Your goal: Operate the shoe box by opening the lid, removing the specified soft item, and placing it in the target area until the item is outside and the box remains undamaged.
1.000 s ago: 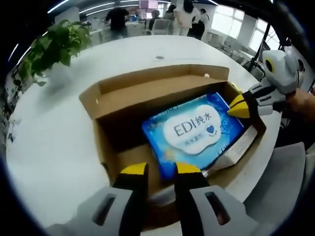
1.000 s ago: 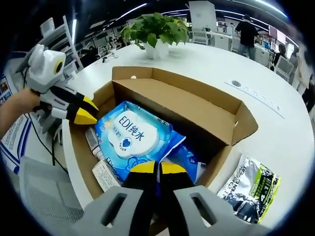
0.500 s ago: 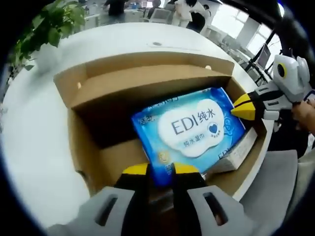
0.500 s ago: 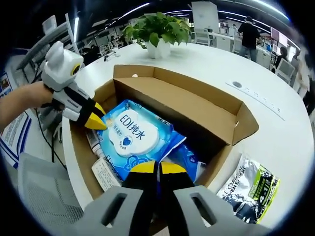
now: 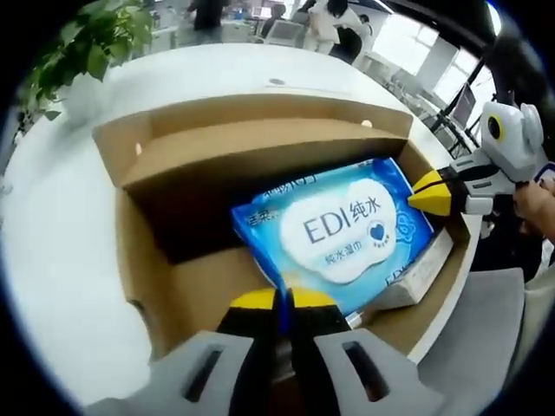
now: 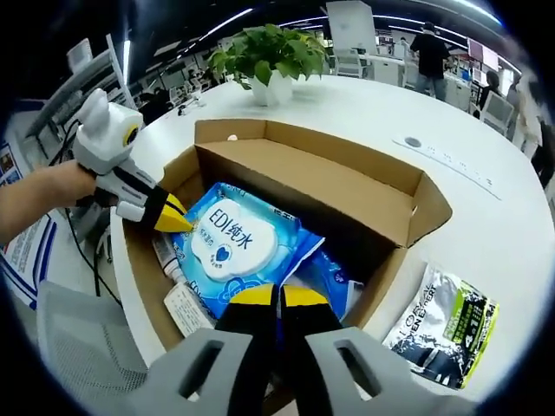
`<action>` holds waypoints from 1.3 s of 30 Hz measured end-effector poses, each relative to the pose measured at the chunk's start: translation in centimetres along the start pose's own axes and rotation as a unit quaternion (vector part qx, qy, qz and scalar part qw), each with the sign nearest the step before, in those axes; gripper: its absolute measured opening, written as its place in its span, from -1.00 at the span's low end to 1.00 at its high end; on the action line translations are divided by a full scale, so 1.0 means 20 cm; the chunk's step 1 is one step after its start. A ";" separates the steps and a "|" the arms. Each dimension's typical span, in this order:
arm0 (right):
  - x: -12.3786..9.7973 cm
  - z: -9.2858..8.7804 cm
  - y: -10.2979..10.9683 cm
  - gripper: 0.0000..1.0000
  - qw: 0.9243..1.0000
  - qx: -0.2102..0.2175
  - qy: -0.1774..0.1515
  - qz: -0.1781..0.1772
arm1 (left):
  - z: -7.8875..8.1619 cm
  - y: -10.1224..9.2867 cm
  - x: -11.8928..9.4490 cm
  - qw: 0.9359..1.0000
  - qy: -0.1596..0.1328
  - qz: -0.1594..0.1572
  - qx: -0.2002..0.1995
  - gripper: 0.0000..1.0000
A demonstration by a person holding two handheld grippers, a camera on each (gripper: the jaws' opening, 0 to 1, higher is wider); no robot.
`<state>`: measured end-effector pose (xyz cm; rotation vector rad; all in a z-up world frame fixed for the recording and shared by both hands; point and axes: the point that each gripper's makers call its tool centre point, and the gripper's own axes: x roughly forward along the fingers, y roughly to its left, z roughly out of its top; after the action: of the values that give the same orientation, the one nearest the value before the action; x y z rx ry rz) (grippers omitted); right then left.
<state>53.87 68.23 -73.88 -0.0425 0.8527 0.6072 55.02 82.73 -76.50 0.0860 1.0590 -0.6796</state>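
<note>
The cardboard shoe box [image 5: 147, 217] sits open on the round white worktop [image 5: 61, 260], its lid folded back on the far side, and a blue pack of wet wipes [image 5: 338, 230] with a white cloud-shaped label lies flat inside it, near the box's front wall. In the left gripper view, the left gripper [image 5: 284, 301] has its yellow-tipped fingers pressed together on the near edge of the wipes pack, pinching the blue wrapper between them. The right gripper [image 6: 279, 296], seen in its own view, likewise has its fingers closed tight on the opposite end of the pack, the blue film caught between the tips. Each gripper shows up in the other's view at the box's side, held by a person's hand [image 6: 52, 186]. Under and beside the wipes lie a second blue packet [image 6: 334, 277] and a small white carton [image 6: 185, 305] along the box wall. Outside the box, on the worktop, a silver and green foil pouch [image 6: 442, 329] lies flat just beside the box's corner. A potted green plant [image 6: 269, 56] stands well beyond the box, and people stand at desks in the background.
</note>
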 end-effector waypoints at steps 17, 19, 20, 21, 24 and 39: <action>-0.09 0.05 0.00 -1.00 0.999 0.026 -0.023 0.002 | 0.06 -0.06 -0.11 1.000 -0.024 0.010 0.007 -1.00; -0.10 0.06 0.00 -1.00 0.999 0.032 -0.027 0.004 | 0.08 -0.07 -0.14 0.999 -0.031 0.013 0.004 -1.00; -0.11 0.07 0.00 -1.00 0.999 0.033 -0.029 0.004 | 0.09 -0.07 -0.15 0.999 -0.034 0.013 0.003 -1.00; -0.11 0.07 0.00 -1.00 0.999 0.035 -0.031 0.004 | 0.09 -0.08 -0.16 0.999 -0.040 0.013 0.000 -1.00; -0.14 0.09 0.01 -1.00 0.998 0.040 -0.038 0.006 | 0.11 -0.09 -0.19 0.999 -0.047 0.013 -0.002 -1.00; -0.29 0.14 -0.02 -1.00 0.995 0.072 -0.065 0.010 | 0.18 -0.25 -0.31 0.996 -0.084 0.003 -0.015 -1.00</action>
<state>53.09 65.92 -67.83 0.1358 0.7693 0.5594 53.08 80.29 -68.30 0.0050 0.9072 -0.6535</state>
